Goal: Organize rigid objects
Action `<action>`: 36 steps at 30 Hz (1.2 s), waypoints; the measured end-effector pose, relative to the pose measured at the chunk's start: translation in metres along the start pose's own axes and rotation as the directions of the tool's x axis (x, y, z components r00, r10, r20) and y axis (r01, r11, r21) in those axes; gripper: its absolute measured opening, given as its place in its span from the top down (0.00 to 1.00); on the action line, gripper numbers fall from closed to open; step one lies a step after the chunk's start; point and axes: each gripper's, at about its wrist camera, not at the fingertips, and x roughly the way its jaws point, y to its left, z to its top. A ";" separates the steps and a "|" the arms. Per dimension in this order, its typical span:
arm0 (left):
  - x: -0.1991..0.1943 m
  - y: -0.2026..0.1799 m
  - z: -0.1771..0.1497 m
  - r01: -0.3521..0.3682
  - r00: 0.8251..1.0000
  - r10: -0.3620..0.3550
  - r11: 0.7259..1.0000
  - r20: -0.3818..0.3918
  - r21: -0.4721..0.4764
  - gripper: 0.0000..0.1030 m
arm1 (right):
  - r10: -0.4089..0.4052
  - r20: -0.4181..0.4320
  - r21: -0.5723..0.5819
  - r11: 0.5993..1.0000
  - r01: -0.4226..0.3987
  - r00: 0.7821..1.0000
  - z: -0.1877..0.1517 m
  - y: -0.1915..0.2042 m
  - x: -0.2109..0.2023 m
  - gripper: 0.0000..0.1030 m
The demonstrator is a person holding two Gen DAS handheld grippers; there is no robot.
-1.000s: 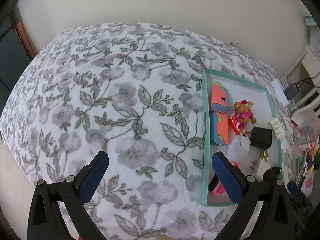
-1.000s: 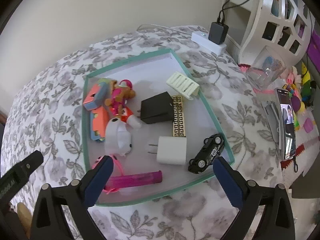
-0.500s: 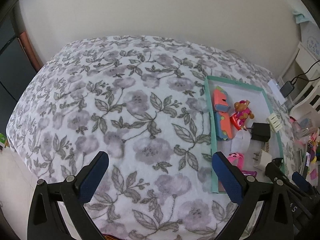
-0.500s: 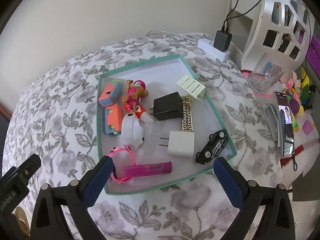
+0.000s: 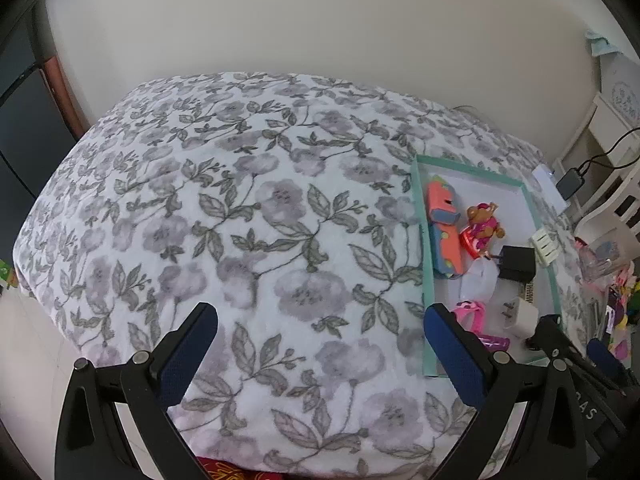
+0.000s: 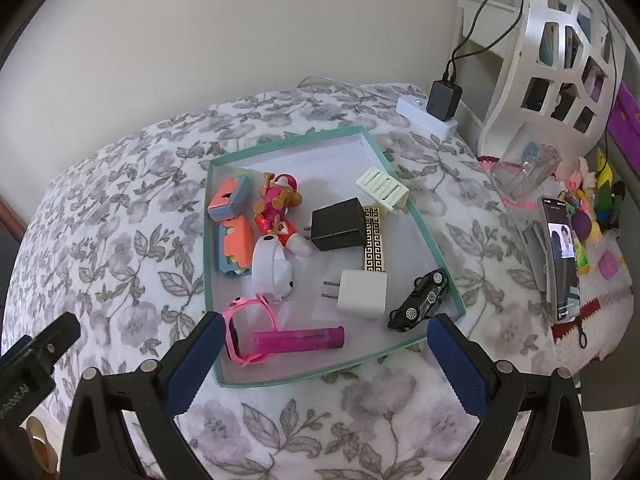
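Note:
A shallow teal-rimmed tray (image 6: 416, 208) (image 5: 419, 216) lies on a floral bedspread (image 5: 240, 220). In it are two orange blocks (image 6: 236, 240), a toy figure (image 6: 278, 200), a black charger (image 6: 340, 224), a white charger (image 6: 362, 290), a black toy car (image 6: 420, 300), a pink tube (image 6: 300, 339), a pink watch (image 6: 250, 330), a white toy (image 6: 272, 268), a gold-patterned bar (image 6: 374, 244) and a cream ribbed piece (image 6: 382, 188). My right gripper (image 6: 320, 360) stands open above the tray's near edge, holding nothing. My left gripper (image 5: 320, 352) is open over the bedspread, left of the tray.
A phone (image 6: 560, 256) leans upright at the right among colourful small items. A white power strip with a black adapter (image 6: 440, 104) lies behind the tray. A clear cup (image 6: 524, 160) and a white lattice chair (image 6: 560, 40) stand at the far right. A wall runs behind.
Both grippers have pulled back and up from the bed, so the tray and bedspread look smaller and farther. Nothing in the tray moved. Both stayed open.

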 end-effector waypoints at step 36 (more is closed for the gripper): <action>0.007 0.006 -0.005 -0.064 0.997 0.065 0.998 -0.047 0.002 0.00 | 0.007 0.007 -0.039 0.999 -0.006 1.000 0.001 0.005 -0.001 0.01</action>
